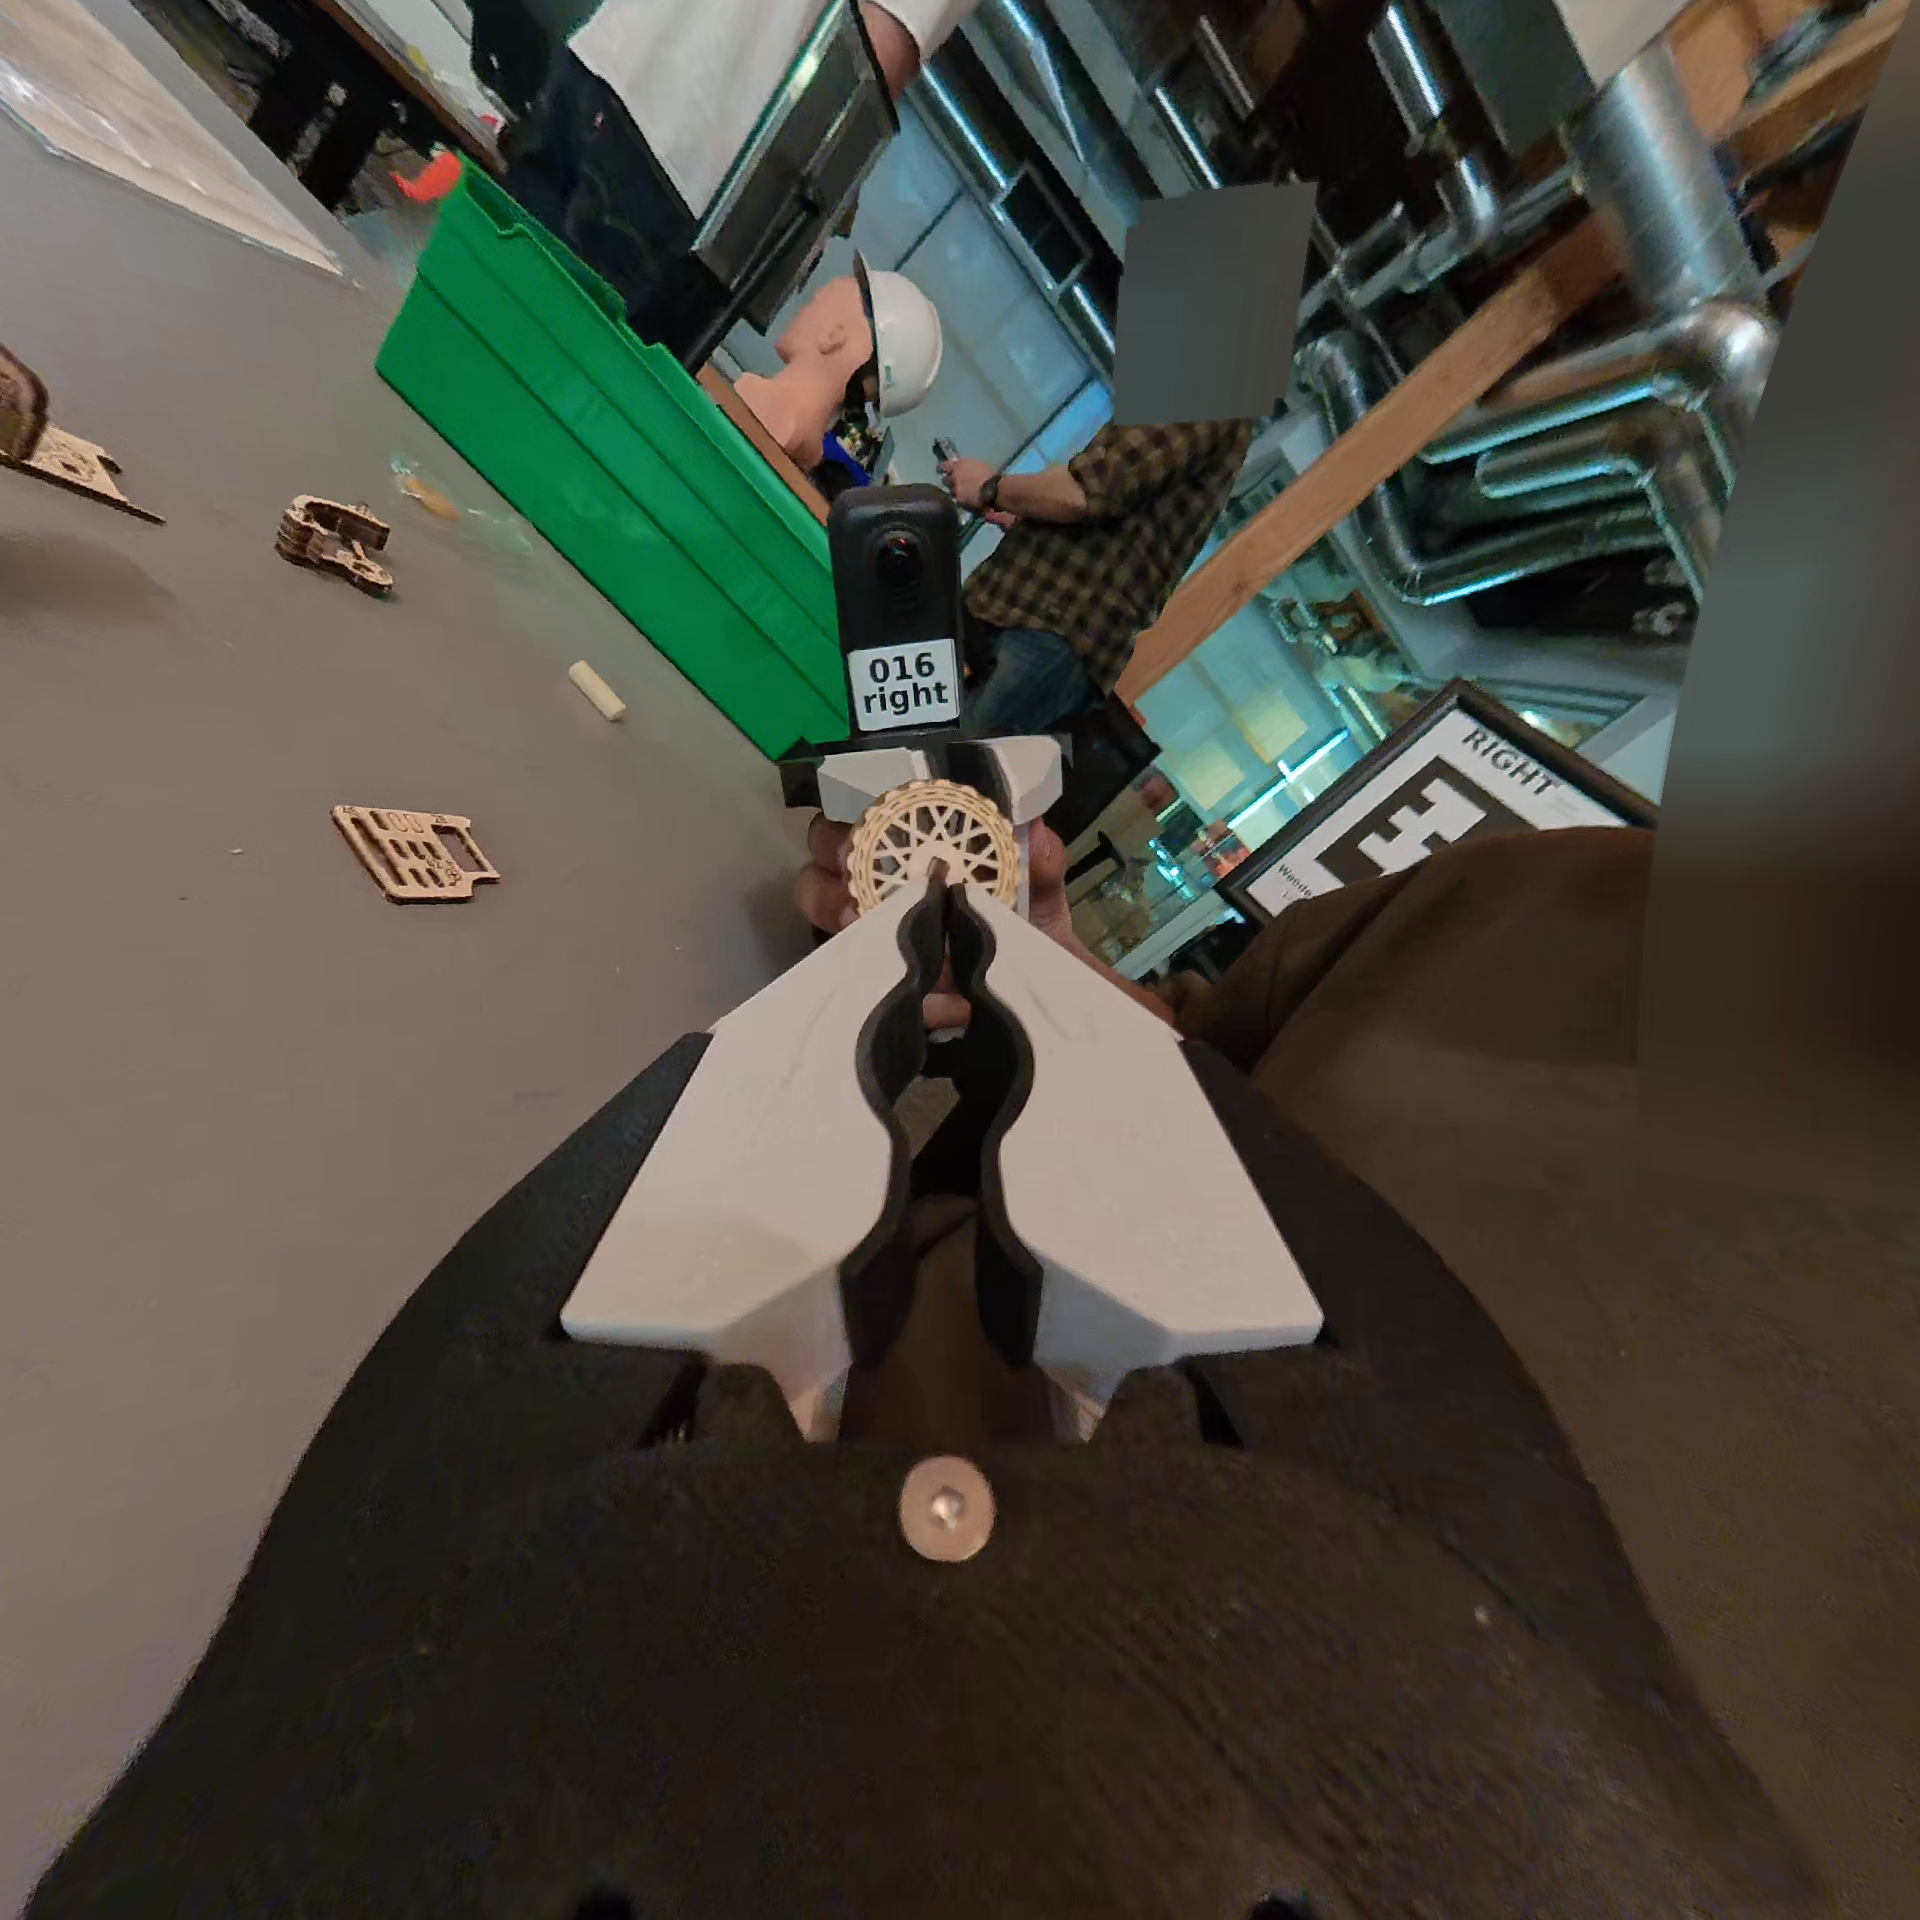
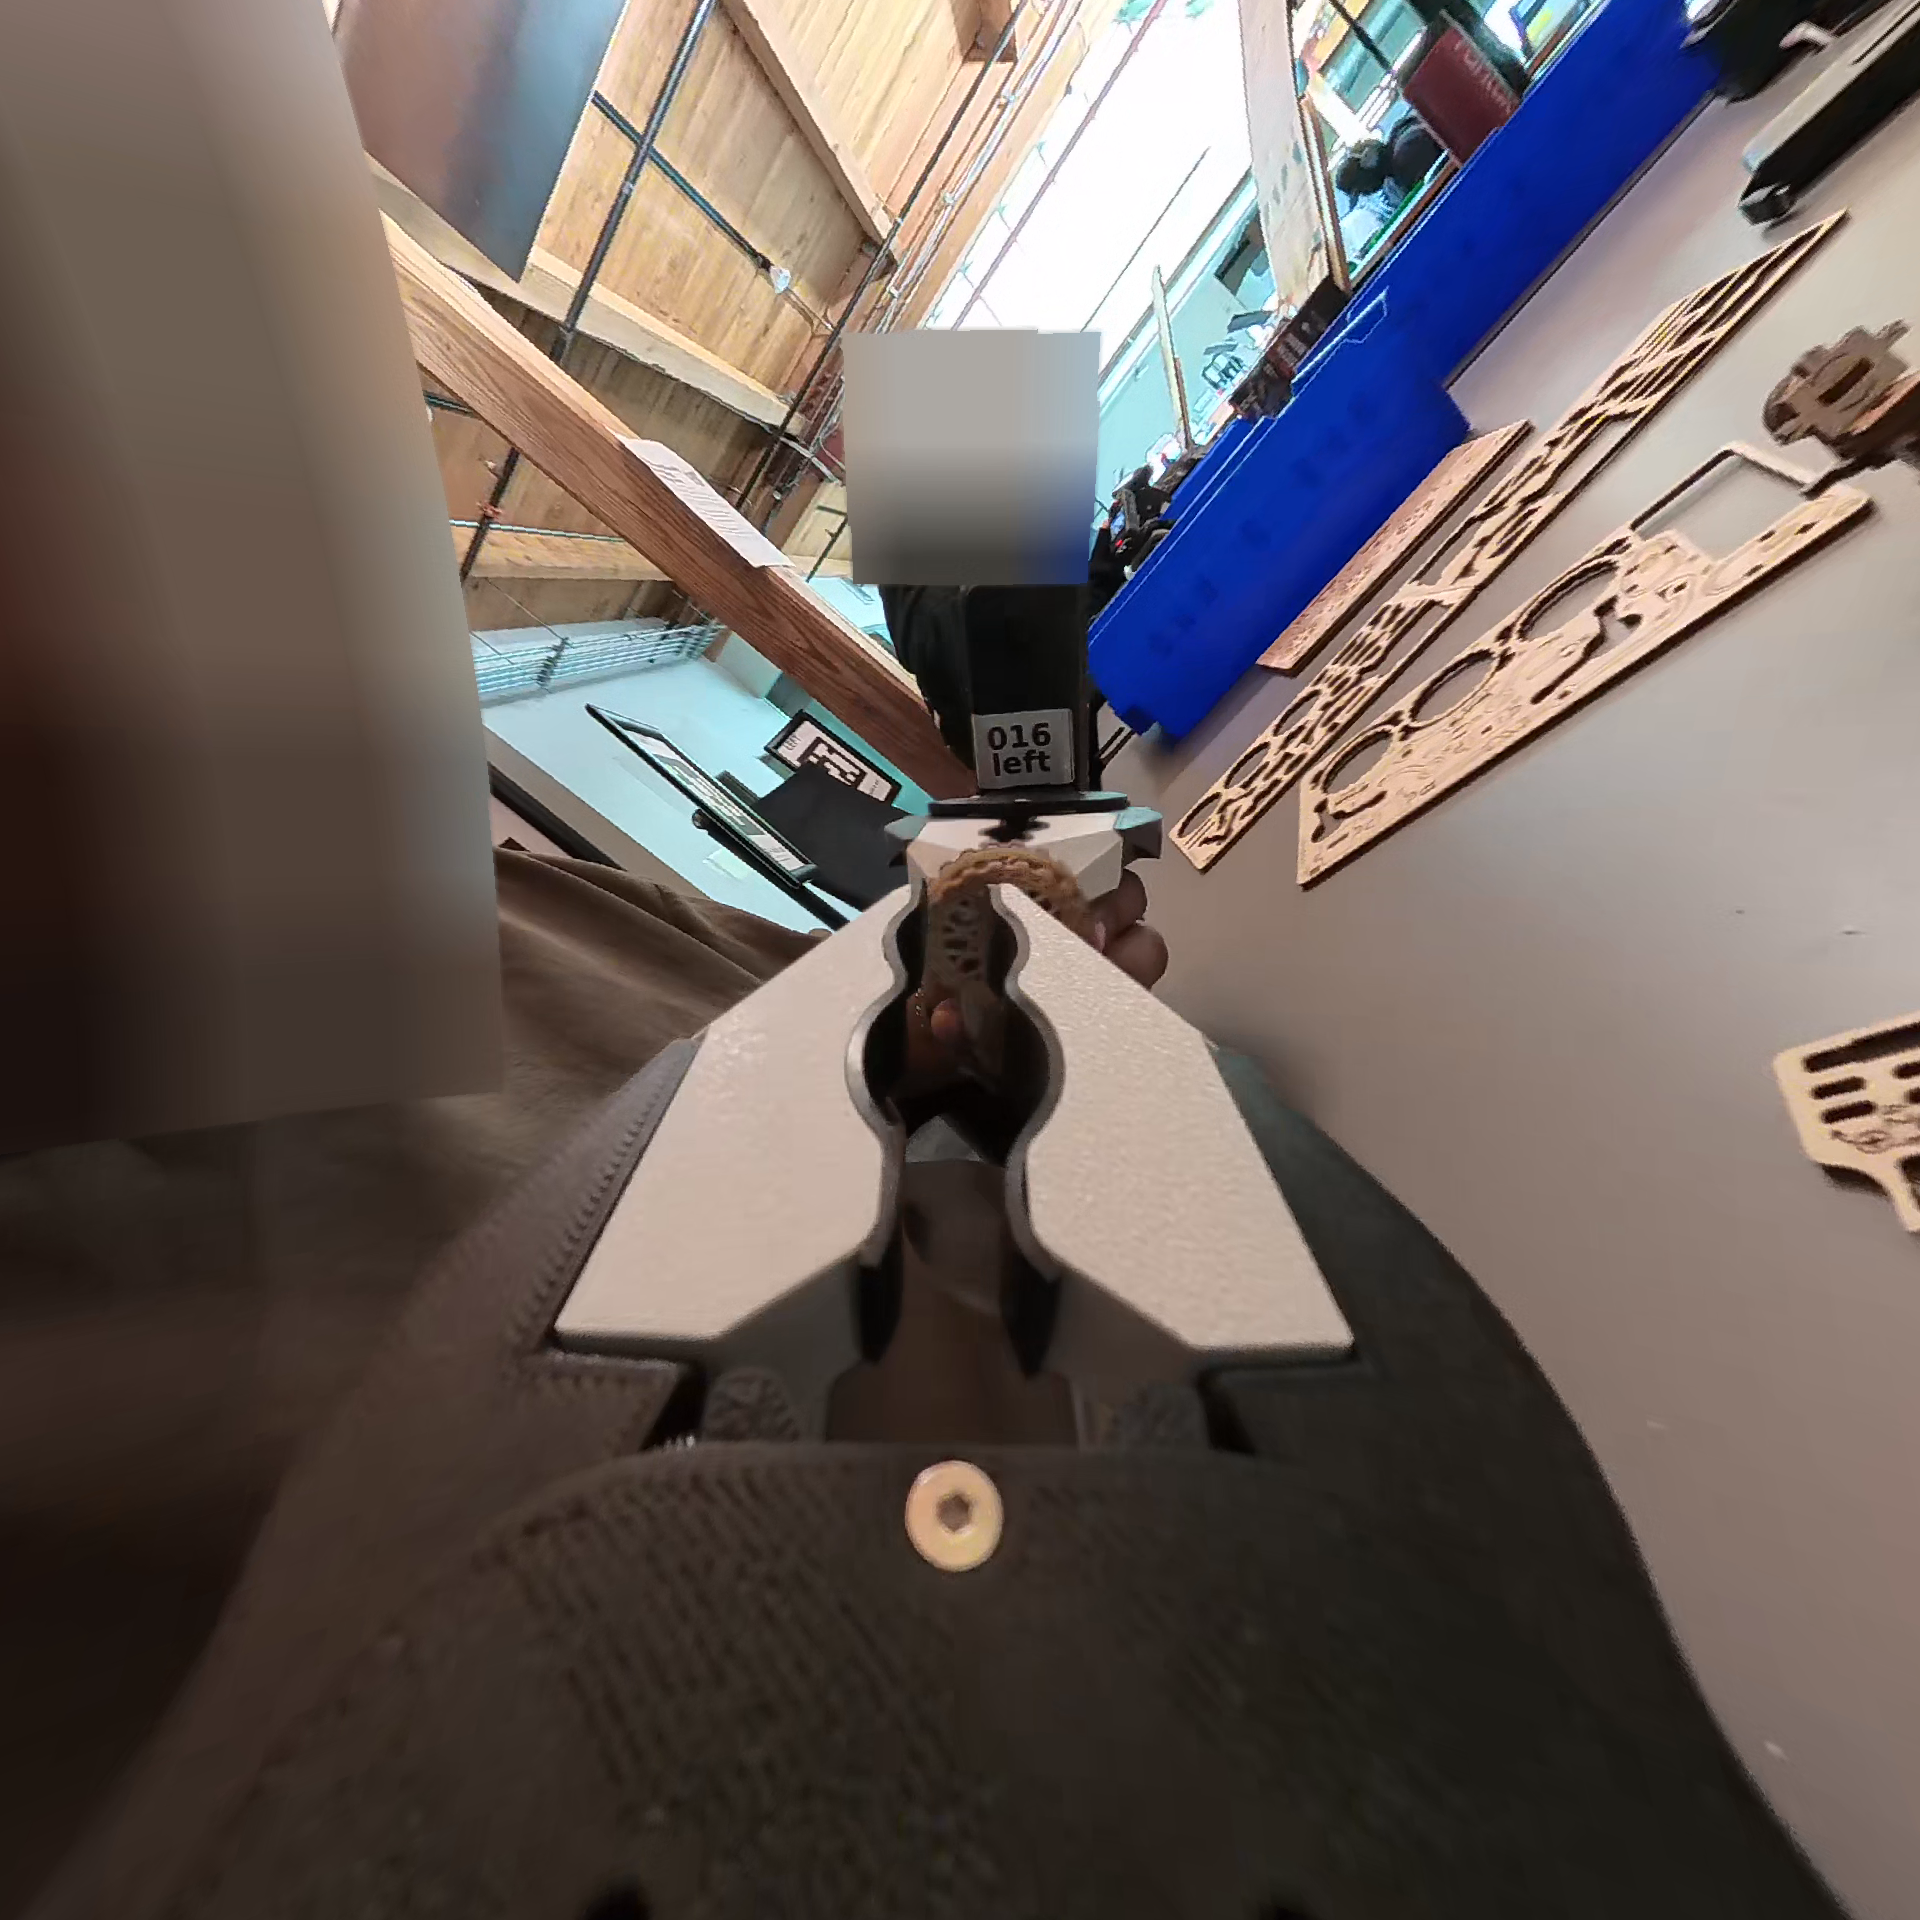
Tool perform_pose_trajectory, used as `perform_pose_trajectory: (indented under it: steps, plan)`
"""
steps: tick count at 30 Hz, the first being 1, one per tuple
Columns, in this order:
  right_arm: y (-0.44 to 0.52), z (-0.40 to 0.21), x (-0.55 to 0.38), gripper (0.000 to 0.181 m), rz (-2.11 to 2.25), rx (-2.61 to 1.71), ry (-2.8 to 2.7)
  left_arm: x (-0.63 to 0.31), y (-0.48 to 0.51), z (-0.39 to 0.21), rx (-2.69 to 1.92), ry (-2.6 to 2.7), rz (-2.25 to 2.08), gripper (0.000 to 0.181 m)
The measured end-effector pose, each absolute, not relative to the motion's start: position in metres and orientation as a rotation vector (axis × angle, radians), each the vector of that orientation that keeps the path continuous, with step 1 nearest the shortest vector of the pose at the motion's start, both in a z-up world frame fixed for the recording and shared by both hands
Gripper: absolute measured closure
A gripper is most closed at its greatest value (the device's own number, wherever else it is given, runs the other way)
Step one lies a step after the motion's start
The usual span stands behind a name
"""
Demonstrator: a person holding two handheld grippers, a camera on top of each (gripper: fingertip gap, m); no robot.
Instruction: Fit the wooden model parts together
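A round wooden spoked wheel (image 1: 933, 852) is held up in the air between the two grippers, which face each other. In the left wrist view my left gripper (image 1: 948, 896) has its jaws closed, tips against the wheel's hub, where a small pin shows; I cannot tell if it pinches the pin. The right gripper sits behind the wheel, partly hidden. In the right wrist view my right gripper (image 2: 962, 914) is shut on the wheel (image 2: 958, 940), whose rim curves out past the tips to the right. The left gripper is close behind it.
On the grey table in the left wrist view lie a small wooden sub-assembly (image 1: 335, 542), a flat slotted part (image 1: 416, 852), a white peg (image 1: 596, 690) and a green bin (image 1: 603, 488). The right wrist view shows cut-out wooden sheets (image 2: 1538, 675), another sub-assembly (image 2: 1849, 400), a slotted part (image 2: 1860, 1117) and a blue bin (image 2: 1299, 499). My two grippers' fingertips are within a few centimetres of each other. From either gripper's tips it is about 20 cm to the sub-assembly (image 2: 1849, 400).
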State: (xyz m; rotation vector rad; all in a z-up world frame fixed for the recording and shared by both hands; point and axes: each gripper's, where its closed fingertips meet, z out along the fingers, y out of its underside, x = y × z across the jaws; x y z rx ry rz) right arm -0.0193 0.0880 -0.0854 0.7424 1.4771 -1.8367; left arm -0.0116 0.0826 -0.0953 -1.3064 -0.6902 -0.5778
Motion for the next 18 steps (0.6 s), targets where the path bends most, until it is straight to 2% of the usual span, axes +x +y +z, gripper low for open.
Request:
perform_pose_trajectory:
  steps: [18]
  plan:
    - [0.0867,-0.0872,-0.0175,0.178,-1.82,0.741,1.485,-0.0106,0.0865,-0.103,-1.361,-0.698,-0.546,0.181]
